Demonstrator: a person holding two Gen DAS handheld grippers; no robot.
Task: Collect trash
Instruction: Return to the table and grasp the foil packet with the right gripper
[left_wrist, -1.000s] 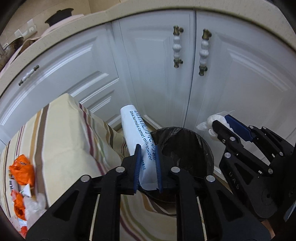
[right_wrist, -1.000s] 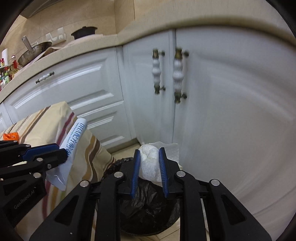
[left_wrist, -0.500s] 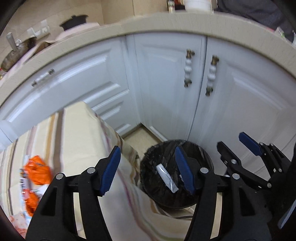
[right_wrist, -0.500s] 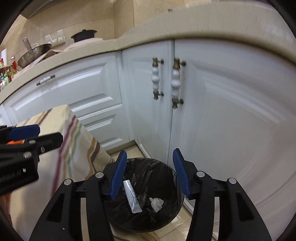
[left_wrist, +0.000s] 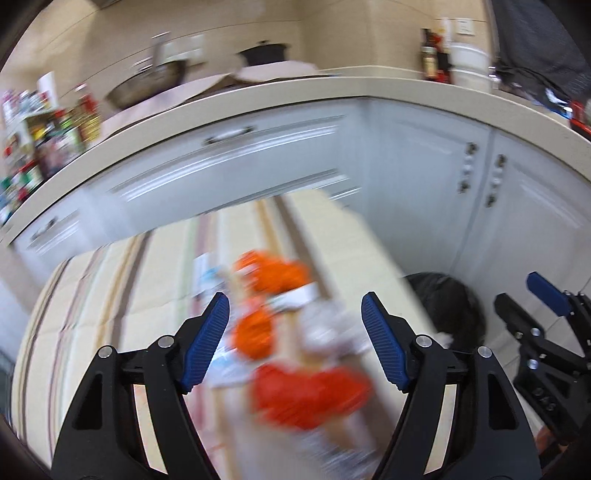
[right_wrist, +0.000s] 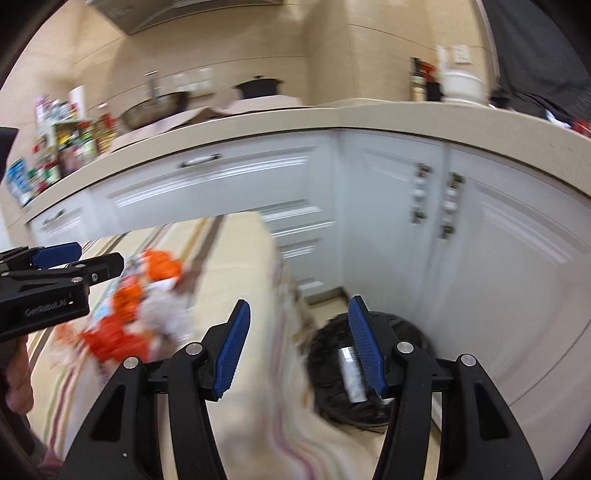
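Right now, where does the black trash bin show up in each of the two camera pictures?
Left wrist view: trash bin at lower right, beside the striped table.
Right wrist view: bin at lower centre, partly behind the right-hand jaw.
Shared landmark: orange wrappers on the table.

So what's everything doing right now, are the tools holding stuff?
Left tool: jaws opening, nothing held.
Right tool: jaws opening, nothing held.
Bin: open, black liner, white packet inside.
Wrappers: orange, loose on the striped cloth.
Cabinet doors: shut.
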